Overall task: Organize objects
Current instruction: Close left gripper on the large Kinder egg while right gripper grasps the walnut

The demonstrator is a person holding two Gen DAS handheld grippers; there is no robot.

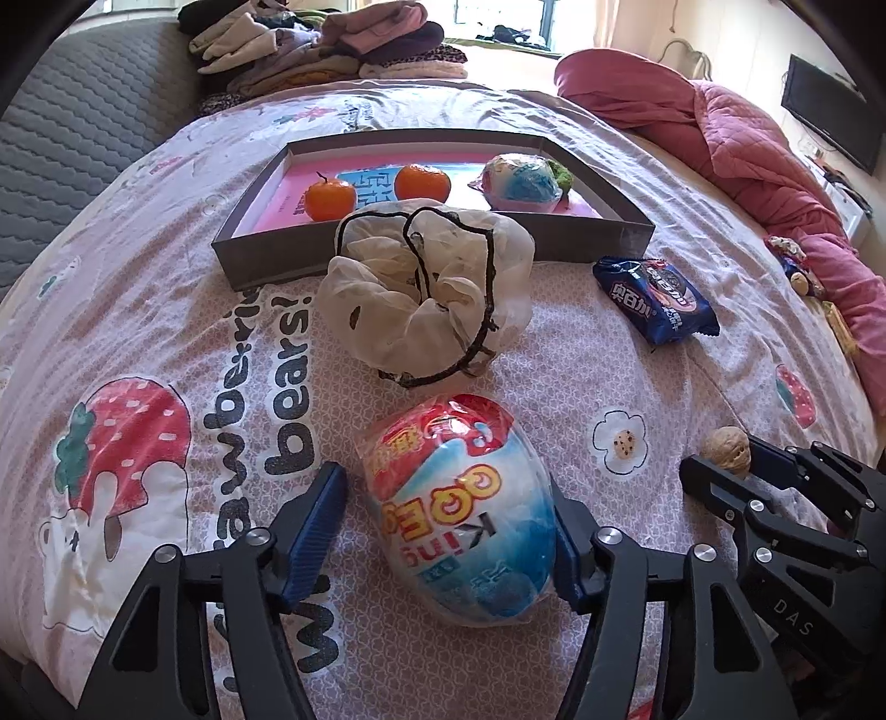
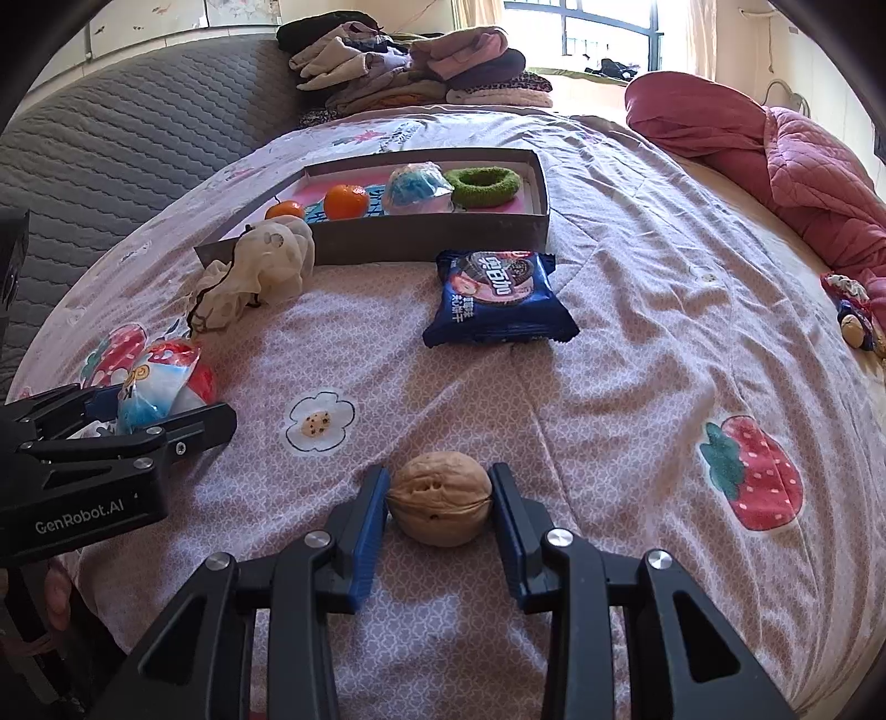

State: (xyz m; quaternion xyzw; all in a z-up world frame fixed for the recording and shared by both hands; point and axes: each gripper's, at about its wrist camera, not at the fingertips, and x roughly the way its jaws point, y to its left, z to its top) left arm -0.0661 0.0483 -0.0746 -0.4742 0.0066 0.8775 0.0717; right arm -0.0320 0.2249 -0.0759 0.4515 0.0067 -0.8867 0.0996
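A plastic-wrapped toy egg [image 1: 459, 515], red, white and blue, lies on the bedspread between the fingers of my left gripper [image 1: 446, 487]. Its right pad touches the egg; a strip of sheet shows between the left pad and the egg. A walnut [image 2: 439, 498] sits between the blue pads of my right gripper [image 2: 438, 476], and both pads touch it. The walnut [image 1: 726, 447] and right gripper [image 1: 720, 476] also show at the right of the left wrist view. A grey shallow box [image 1: 432, 249] further back holds two oranges [image 1: 331, 198], another wrapped egg [image 1: 520, 177] and a green ring [image 2: 483, 184].
A white drawstring pouch [image 1: 426, 288] lies just in front of the box. A blue biscuit packet [image 2: 495, 299] lies to its right. Folded clothes [image 1: 326, 44] are stacked at the far end, a pink quilt [image 1: 747, 144] is bunched on the right, and small wrapped items [image 2: 853, 315] lie by it.
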